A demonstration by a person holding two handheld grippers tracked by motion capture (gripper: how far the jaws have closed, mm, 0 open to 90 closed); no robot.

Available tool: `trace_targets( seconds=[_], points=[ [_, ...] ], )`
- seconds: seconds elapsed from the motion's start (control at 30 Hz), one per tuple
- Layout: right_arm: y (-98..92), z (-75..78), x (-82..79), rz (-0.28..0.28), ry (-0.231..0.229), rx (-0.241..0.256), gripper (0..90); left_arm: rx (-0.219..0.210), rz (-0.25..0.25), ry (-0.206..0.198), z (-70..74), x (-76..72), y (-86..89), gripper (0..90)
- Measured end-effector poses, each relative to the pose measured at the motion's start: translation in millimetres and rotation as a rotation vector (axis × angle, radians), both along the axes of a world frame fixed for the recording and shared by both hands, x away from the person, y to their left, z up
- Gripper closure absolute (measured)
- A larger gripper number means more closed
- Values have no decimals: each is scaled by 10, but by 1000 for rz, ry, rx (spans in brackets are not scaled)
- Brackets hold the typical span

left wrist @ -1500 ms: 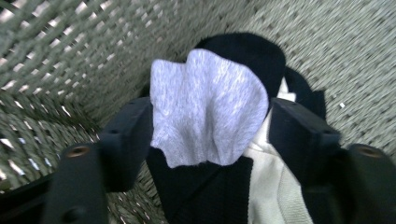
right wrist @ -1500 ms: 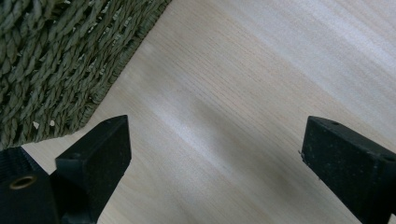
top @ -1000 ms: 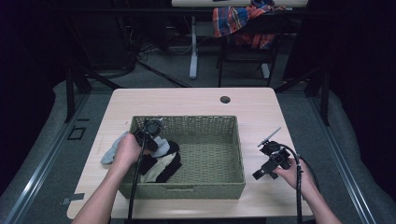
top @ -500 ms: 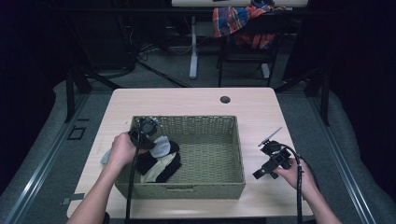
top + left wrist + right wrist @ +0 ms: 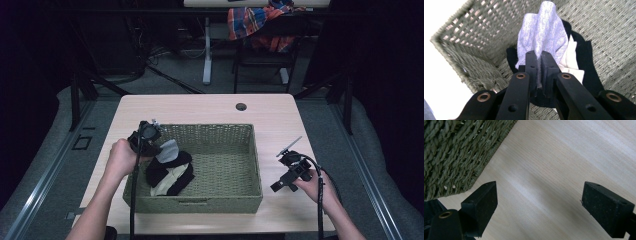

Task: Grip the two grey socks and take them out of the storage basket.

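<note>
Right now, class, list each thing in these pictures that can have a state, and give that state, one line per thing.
Left gripper: shut on the grey sock.
Grey sock: pinched at one end, hanging over the basket.
Right gripper: open, holding nothing, above the bare table.
Wicker basket: upright, holding clothes at its left end.
Black and cream clothes: lying crumpled in the basket.

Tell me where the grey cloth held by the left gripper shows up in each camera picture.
High view: grey cloth left of centre, over the basket's left part, at the left gripper.
Left gripper view: top centre, pinched between the shut jaws.
Right gripper view: not in it.
Shared landmark: the woven basket.
</note>
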State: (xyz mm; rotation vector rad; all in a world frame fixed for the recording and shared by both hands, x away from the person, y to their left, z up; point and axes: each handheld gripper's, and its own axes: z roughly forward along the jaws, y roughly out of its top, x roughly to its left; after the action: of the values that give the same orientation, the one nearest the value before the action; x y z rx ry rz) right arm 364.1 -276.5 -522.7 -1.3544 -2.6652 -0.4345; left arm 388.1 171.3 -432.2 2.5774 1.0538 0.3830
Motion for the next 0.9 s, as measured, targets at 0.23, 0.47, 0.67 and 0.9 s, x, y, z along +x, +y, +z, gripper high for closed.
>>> trace_targets(
  seconds=[0.23,0.47,0.67,0.9],
  points=[
    [-4,-4,1,-9,2,8,131,-23,-6,-35,136,-51,11,855],
    [2,-7,2,-6,8,-4,132,-44,4,-65,243,-75,80,855],
    [-4,-7,6,0,9,-2,132,-63,18,-95,347,-103,144,855],
    [1,-21,2,-11,4,-6,132,-81,54,-123,468,-135,284,855]
  ],
)
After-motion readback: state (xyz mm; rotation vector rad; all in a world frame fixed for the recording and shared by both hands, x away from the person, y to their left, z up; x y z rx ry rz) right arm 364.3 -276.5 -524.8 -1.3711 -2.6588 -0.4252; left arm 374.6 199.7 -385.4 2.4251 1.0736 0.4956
